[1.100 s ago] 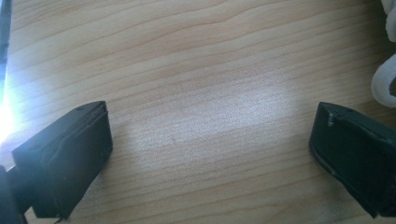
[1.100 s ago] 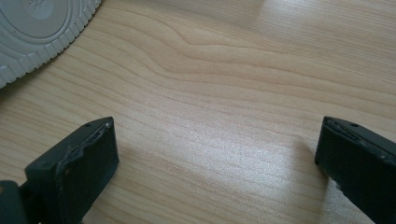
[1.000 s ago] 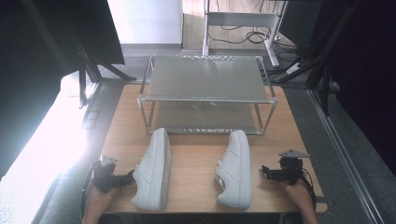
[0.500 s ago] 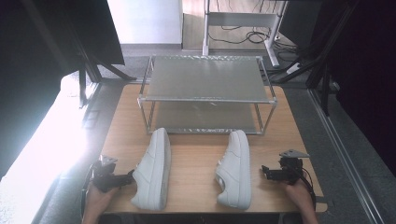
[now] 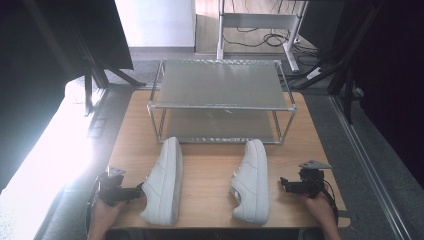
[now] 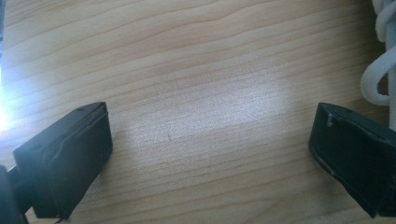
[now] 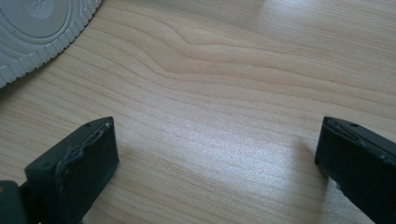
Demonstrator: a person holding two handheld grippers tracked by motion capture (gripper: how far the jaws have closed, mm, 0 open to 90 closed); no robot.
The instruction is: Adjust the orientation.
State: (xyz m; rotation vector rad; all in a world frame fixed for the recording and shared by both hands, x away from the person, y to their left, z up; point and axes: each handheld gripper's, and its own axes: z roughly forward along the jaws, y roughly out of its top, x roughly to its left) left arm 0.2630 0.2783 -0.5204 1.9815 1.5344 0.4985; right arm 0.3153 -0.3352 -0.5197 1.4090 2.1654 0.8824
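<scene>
I hold my left gripper (image 5: 141,188) and right gripper (image 5: 283,183) released on the bench (image 5: 210,170), each beside a white sneaker (image 5: 163,181).

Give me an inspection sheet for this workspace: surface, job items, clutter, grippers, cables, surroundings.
Surface: wooden table, light grain, glare along its left side.
Job's things: left white sneaker and right white sneaker lie side by side near the front edge, toes toward the two-tier metal shoe rack; both rack shelves are bare.
Clutter: nothing seen.
Grippers: left gripper beside the left sneaker, fingers wide apart over bare wood, laces at the edge of its own view; right gripper apart from the right sneaker, fingers spread, holding nothing.
Cables: loose floor cables behind the rack.
Surroundings: dark panels on both sides, a grey desk frame beyond.
</scene>
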